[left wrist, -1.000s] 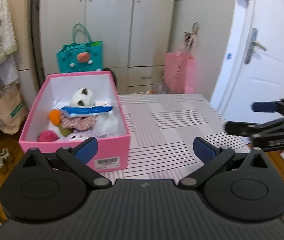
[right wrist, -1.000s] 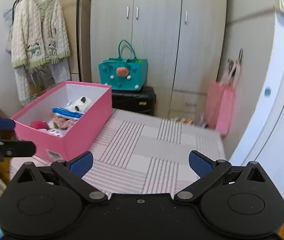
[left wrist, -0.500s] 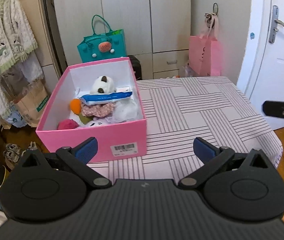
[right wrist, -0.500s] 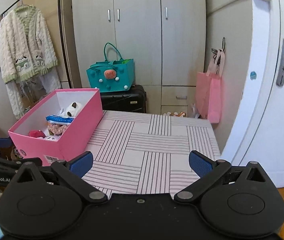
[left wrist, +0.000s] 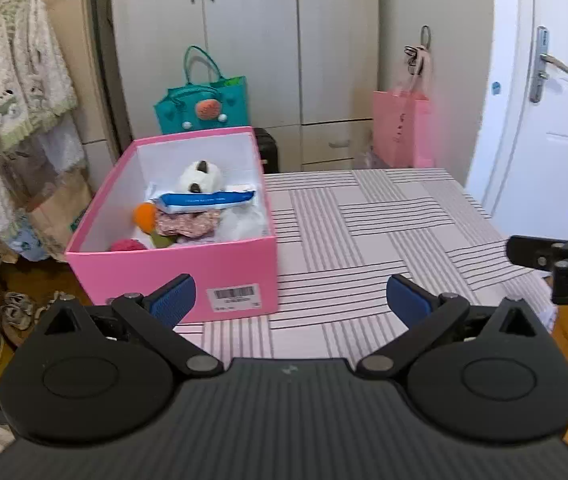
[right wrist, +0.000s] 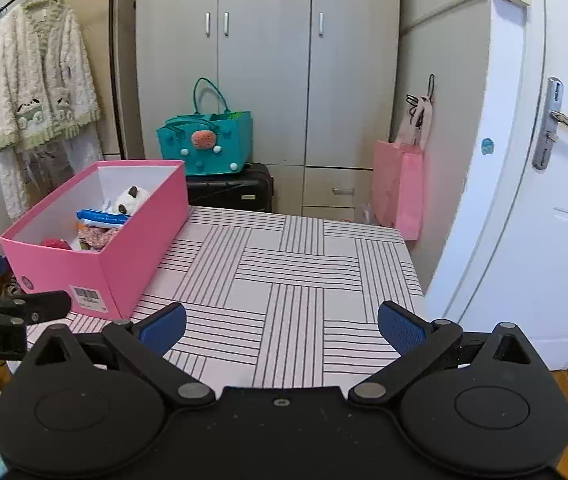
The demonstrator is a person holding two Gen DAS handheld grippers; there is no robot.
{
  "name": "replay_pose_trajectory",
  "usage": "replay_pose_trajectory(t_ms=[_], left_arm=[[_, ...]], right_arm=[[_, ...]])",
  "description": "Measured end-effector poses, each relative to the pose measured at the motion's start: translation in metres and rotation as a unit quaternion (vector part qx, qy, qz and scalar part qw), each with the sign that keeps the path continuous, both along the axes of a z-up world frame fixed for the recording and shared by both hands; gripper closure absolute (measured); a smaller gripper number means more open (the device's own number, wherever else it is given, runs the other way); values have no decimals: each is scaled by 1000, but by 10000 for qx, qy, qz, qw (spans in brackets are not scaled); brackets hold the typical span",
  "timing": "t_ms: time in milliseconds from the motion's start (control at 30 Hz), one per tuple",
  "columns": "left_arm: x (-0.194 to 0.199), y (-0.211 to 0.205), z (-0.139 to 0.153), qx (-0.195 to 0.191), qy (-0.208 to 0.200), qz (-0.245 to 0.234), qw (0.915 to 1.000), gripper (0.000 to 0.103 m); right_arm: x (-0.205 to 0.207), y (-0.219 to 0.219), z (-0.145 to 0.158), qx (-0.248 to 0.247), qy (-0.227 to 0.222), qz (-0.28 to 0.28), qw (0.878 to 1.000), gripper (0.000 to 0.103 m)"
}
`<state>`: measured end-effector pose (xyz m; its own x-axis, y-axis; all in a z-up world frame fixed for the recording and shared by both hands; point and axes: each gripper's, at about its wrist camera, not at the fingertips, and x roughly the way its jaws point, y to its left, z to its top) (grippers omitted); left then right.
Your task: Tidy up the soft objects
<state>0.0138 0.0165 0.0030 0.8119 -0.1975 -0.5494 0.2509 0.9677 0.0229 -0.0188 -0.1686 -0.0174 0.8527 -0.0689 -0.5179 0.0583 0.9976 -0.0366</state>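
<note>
**Both grippers wide and empty, soft things piled in the pink box**

While the left gripper hangs over the near edge of the striped table, its blue pads stand far apart with nothing between them. The right gripper is the same, spread wide and empty over the tablecloth.

A pink box sits on the table's left side, lid off, barcode label facing the cameras. Inside lie the soft objects: a white plush with dark patches toward the back, a blue-and-white packet lying across the pile, an orange ball, a floral cloth and something red at the front wall. The near wall cuts off the bottom of the heap, so what lies underneath cannot be made out; from the right wrist view only the tops of the pile show.

Each gripper sees just a sliver of the other at the frame edge. Behind the table, a teal bag, a pink bag and a hanging cardigan.
</note>
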Motion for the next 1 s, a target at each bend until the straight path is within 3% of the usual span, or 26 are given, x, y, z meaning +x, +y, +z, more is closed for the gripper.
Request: replay_pose_trajectory(t_ms=[333,1000], left_arm=[[2,8,0,198,-270,695,9970,0],[-2,5,-6,300,-435,689,9962,0]], right_arm=[[-3,2,0,-91,-41,-284,9995,0],[-12,17,-4,-231,-128,-141,9996,0]])
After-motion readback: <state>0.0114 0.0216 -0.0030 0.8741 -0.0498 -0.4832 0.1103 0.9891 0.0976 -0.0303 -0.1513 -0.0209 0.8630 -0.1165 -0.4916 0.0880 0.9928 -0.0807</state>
